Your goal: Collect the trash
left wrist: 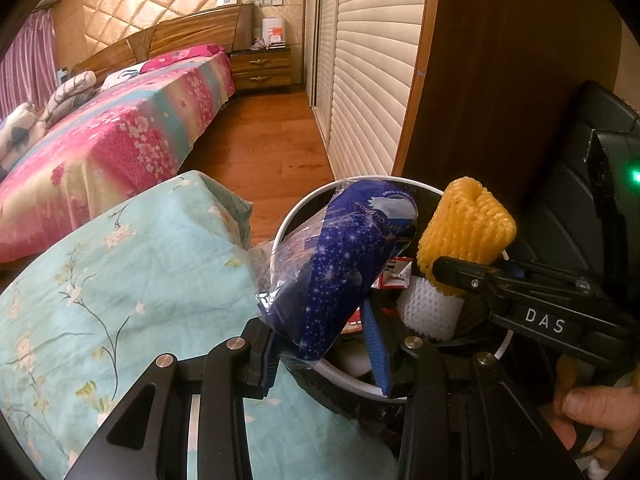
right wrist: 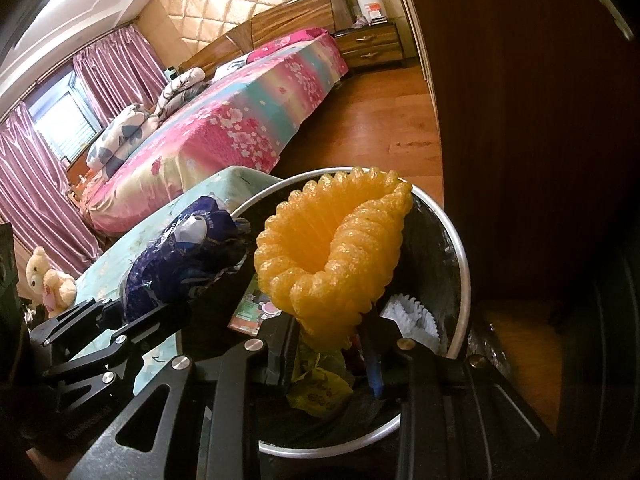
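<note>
Fingers of the left gripper (left wrist: 324,356) pinch a crinkled blue star-printed plastic wrapper (left wrist: 340,264) over the round white-rimmed trash bin (left wrist: 288,216), just beside a teal floral cushion (left wrist: 120,280). Right-wrist view: the right gripper (right wrist: 332,344) pinches a yellow foam-net sleeve (right wrist: 332,248) above the bin's opening, rim close on the right.

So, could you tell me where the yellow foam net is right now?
The yellow foam net is pinched in the right gripper, held over the open trash bin, right of the blue wrapper.

Glossy crinkly plastic wrapper (left wrist: 340,264), yellow foam net (right wrist: 332,256), metal-rimmed bin (right wrist: 460,264), polished wood floor (left wrist: 272,152)
</note>
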Demonstrator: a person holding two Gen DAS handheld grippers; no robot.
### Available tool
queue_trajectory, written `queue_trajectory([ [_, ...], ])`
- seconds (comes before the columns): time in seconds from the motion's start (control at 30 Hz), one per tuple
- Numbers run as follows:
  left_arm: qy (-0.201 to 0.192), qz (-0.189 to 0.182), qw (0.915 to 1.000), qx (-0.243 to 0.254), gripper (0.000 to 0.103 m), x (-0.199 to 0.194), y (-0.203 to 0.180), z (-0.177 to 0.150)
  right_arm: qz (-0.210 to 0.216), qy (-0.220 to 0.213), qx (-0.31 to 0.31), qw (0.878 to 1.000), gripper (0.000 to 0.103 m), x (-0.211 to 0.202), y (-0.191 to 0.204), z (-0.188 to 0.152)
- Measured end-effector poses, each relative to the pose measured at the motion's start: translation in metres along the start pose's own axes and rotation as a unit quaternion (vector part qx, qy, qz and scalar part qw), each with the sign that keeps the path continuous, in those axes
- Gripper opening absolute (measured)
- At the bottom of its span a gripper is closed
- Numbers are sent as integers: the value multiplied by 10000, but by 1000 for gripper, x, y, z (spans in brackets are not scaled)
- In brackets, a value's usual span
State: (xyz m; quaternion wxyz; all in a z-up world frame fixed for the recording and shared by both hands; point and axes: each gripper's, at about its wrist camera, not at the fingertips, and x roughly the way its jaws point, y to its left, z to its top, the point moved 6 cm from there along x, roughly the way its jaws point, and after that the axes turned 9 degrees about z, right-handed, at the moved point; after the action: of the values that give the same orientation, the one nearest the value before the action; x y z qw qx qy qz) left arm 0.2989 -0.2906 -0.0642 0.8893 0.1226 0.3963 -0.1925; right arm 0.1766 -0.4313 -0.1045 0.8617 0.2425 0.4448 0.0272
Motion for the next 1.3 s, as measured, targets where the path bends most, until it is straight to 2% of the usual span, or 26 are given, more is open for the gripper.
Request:
queue_trajectory([
  [0.13,-1,-38,10000,21,39,-1,-3,3,6,50,37,10000,31,3,-2,1],
  [0.23,29,-51,10000,31,47,-2,-4,5,52,93,95,9999,34,4,-3,3],
  [0.4,-56,-39,10000,8,54,-13,0,3,44,53,120,9999,55,0,-3,6],
  [0.6,-177,-20,9997,-165,54,-34,17,-11,25,-68,108,9999,56,-9,5,2],
  [0.73,-336,109,9985,-422,54,-56,34,-30,88,-227,92,9997,59,-19,16,-4],
  [0.9,-523,229,9941,-919,56,-87,59,-69,256,-560,31,9981,74,-35,43,-19],
  [1.07,-597,446,9901,-1189,56,-113,81,-103,397,-862,-164,9953,78,-49,76,-39],
  [1.3,-898,872,9783,-1649,60,-162,107,-143,533,-1198,-541,9899,84,-58,121,-67],
])
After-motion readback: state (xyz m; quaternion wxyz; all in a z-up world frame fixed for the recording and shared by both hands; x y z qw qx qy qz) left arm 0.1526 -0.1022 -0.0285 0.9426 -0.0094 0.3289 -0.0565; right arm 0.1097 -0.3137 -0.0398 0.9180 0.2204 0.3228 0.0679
